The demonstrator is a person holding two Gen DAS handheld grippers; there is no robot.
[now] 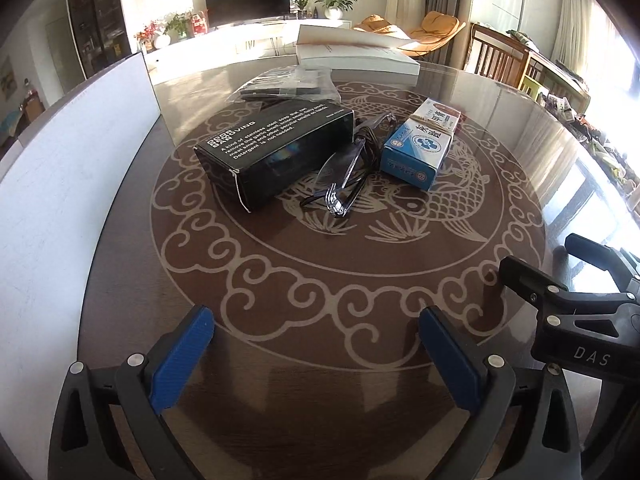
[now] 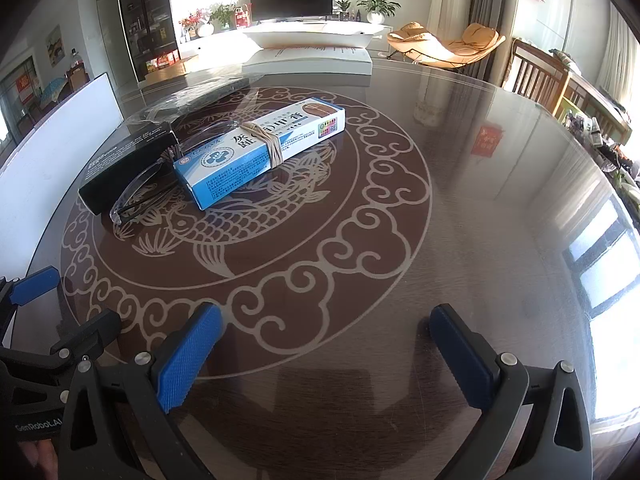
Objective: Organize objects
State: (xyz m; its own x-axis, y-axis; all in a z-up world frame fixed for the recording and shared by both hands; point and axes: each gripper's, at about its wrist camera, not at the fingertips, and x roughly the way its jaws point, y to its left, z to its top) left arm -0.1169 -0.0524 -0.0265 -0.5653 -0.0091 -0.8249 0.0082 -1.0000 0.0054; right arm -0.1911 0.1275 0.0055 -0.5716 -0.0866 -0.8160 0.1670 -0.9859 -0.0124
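A black box with white print (image 1: 272, 148) lies mid-table, also in the right wrist view (image 2: 128, 164). Clear-framed glasses (image 1: 344, 176) lie between it and a blue-and-white box bound with a rubber band (image 1: 420, 140), which also shows in the right wrist view (image 2: 260, 148). A clear plastic bag with a dark item (image 1: 288, 84) lies behind them. My left gripper (image 1: 316, 344) is open and empty, low over the near table. My right gripper (image 2: 326, 344) is open and empty beside it, and it also shows in the left wrist view (image 1: 580, 264).
A white open box or book (image 1: 356, 56) sits at the table's far edge. A white panel (image 1: 68, 168) stands along the left side. The glass-topped round table (image 2: 480, 200) has a fish pattern. Wooden chairs (image 2: 536, 76) stand at the right.
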